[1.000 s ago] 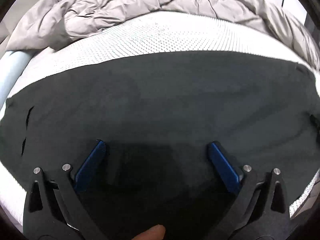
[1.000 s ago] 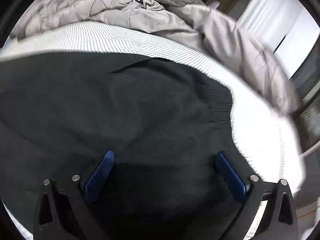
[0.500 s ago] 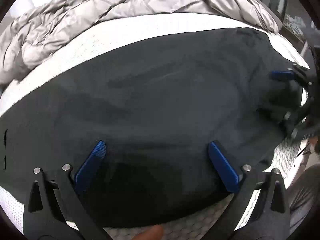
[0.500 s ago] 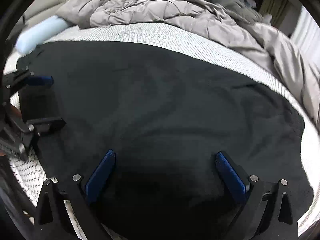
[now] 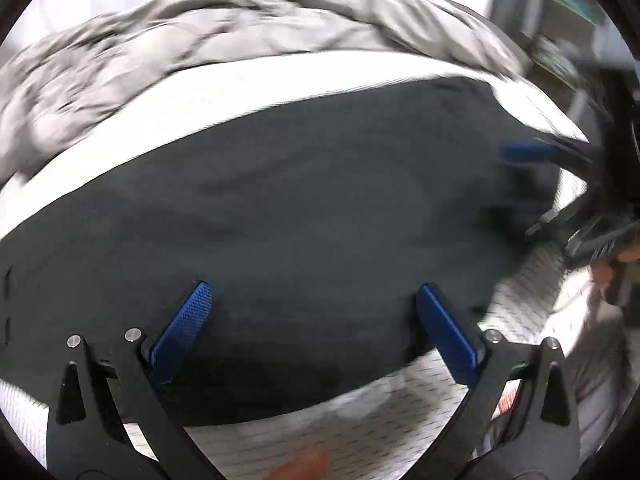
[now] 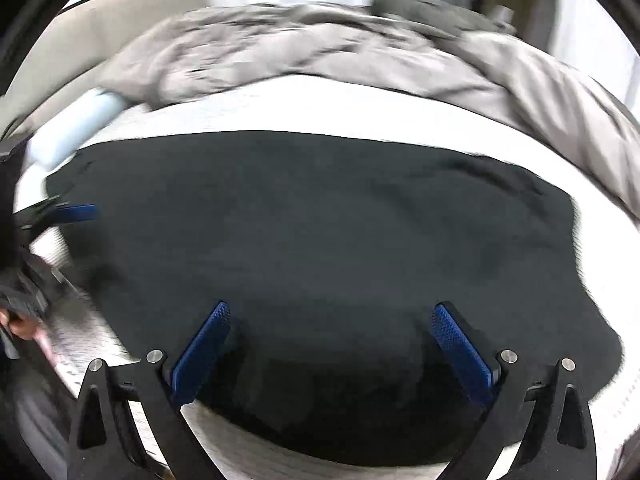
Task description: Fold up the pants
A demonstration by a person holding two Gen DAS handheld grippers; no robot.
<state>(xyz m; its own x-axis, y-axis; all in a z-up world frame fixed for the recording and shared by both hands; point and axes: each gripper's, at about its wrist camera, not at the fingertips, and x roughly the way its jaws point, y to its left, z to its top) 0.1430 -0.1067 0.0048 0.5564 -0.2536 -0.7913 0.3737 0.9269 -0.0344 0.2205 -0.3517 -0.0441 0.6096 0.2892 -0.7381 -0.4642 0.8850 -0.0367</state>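
Dark grey pants (image 5: 304,216) lie spread flat on the white mattress; they also fill the right wrist view (image 6: 320,240). My left gripper (image 5: 312,300) is open and empty, held just above the near edge of the pants. My right gripper (image 6: 330,316) is open and empty, also above the near edge. Each gripper shows in the other's view: the right one at the right edge of the left wrist view (image 5: 560,184), the left one at the left edge of the right wrist view (image 6: 48,240). Both frames are motion-blurred.
A crumpled grey duvet (image 5: 200,60) is heaped along the far side of the bed, and shows in the right wrist view (image 6: 320,48). A pale blue bolster (image 6: 76,124) lies at the far left. The white mesh mattress (image 5: 360,420) shows in front of the pants.
Both grippers have pulled back toward the near edge of the bed and swung to face each other; more mattress shows in front of the pants. Both stay open.
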